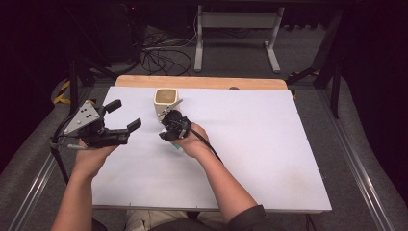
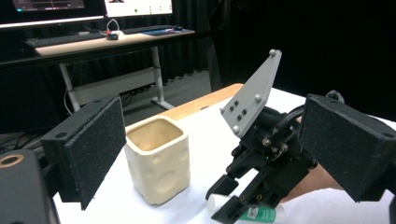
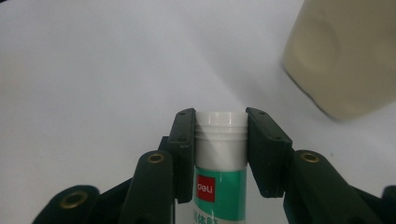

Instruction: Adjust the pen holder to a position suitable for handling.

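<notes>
Two tools over the white worktop (image 1: 250,144) from above: left tool (image 1: 126,115) wide, holding nothing; right tool (image 1: 166,130) beside the cream cup (image 1: 165,100). Left gripper view: glue stick (image 2: 254,213) lies on worktop nr cup. Right gripper view: jaws clamp its white cap.

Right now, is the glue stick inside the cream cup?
No, the glue stick is clamped between the right gripper jaws, beside the cream cup, over the table.

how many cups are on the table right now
1. The cup stands upright at the table's far edge, just beyond the right gripper, which holds a glue stick.
</notes>
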Motion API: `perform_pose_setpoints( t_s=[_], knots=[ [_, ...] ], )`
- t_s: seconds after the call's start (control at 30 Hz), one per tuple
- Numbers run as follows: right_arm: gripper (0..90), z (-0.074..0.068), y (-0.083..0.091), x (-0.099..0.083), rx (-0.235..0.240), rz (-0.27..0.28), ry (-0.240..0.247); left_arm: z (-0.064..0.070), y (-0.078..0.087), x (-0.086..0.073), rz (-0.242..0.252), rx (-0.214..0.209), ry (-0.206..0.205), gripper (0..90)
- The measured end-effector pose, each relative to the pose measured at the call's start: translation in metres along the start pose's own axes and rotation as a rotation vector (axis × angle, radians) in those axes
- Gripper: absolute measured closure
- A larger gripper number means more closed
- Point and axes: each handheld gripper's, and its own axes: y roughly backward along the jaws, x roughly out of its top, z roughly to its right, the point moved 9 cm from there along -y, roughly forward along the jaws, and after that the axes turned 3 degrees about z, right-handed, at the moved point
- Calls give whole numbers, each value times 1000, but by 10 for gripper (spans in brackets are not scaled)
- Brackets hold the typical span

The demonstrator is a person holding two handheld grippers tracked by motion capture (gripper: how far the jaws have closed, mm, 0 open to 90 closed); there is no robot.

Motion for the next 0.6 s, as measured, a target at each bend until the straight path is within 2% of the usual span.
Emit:
perform_pose_setpoints(
  t_s=[0.3, 0.6],
  knots=[
    [654, 3, 16, 11, -8, 91, -8, 0, -1, -2, -6, 1, 0, 84],
    [654, 6, 25, 16, -17, 139, -8, 1, -2, -3, -7, 0, 4, 84]
  ],
)
